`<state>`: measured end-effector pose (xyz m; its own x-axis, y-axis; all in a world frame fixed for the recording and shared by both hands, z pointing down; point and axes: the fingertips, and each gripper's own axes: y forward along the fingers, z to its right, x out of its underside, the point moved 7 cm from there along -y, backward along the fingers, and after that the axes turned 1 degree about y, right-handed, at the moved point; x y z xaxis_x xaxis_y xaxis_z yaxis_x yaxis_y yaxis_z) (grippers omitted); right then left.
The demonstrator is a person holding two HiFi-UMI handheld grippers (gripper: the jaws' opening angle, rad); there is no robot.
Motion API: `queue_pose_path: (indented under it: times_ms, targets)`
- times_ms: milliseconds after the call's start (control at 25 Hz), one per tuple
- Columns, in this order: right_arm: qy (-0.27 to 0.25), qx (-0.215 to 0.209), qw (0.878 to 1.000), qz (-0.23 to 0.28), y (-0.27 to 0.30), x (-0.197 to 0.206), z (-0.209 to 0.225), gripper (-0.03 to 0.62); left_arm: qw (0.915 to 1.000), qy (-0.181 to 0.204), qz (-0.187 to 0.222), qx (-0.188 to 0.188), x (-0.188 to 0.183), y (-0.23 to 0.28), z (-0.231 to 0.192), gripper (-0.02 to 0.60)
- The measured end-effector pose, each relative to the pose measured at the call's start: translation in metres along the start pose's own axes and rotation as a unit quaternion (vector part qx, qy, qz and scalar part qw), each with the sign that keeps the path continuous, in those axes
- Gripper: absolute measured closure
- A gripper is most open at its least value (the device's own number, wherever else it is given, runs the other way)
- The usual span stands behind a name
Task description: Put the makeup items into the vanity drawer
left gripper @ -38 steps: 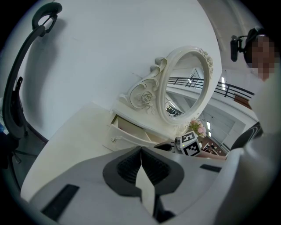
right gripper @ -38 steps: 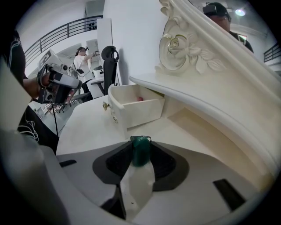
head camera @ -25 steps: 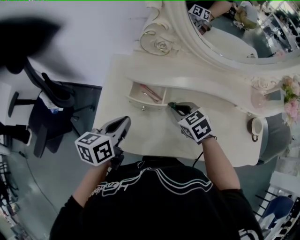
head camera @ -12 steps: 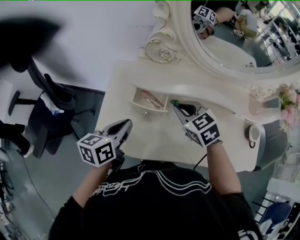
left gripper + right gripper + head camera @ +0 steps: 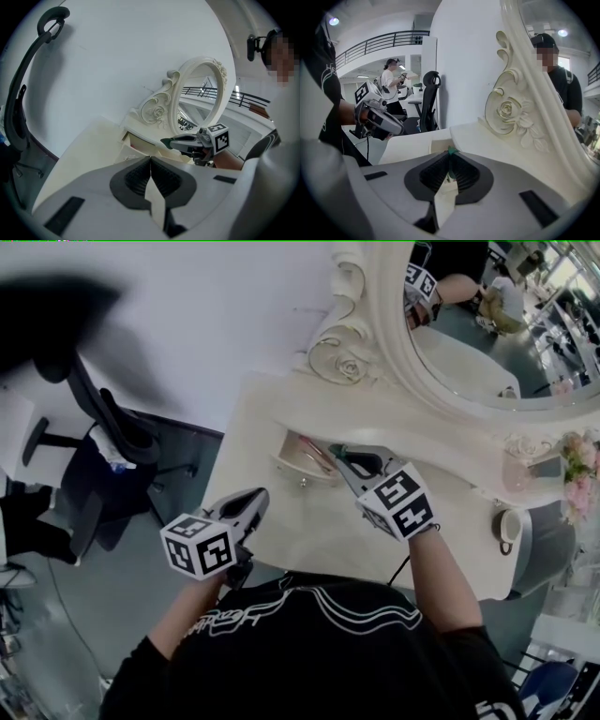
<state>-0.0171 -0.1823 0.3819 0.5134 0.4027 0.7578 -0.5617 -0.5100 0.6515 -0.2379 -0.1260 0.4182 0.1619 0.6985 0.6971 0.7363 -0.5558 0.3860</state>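
- Drawer [image 5: 302, 463] stands open in the middle of the frame, with thin pink items [image 5: 317, 454] inside, so it can take more.
- My right gripper [image 5: 337, 452] pinches a small green item [image 5: 451, 151] in narrow jaws, just right of the drawer, ready, I think, for dropping.
- My left gripper [image 5: 257, 495] is closed and empty, lower left at the vanity table [image 5: 281, 531] edge, out of the way.

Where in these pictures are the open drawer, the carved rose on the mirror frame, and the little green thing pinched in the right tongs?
open drawer [image 5: 292, 468], head view: its front wall.
carved rose [image 5: 508, 108], right gripper view: the flower's centre.
green thing [image 5: 451, 150], right gripper view: its exposed tip.
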Motion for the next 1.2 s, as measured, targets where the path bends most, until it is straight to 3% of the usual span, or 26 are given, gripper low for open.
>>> queue_pose_path:
  times_ms: [600,760,1200]
  targets:
    - [-0.010,-0.073,0.996,-0.044,0.066,-0.003,-0.016,0.543,0.9992,-0.022,0.015,-0.030,-0.002,-0.017,-0.031,0.560]
    - [-0.006,-0.089,0.995,-0.054,0.070,0.000,-0.017,0.461,0.9989,-0.025,0.018,-0.034,-0.004,-0.019,-0.034,0.558]
    - [0.009,-0.099,0.992,-0.082,0.059,0.004,-0.016,0.408,0.9987,-0.026,0.030,-0.033,-0.003,-0.022,-0.030,0.560]
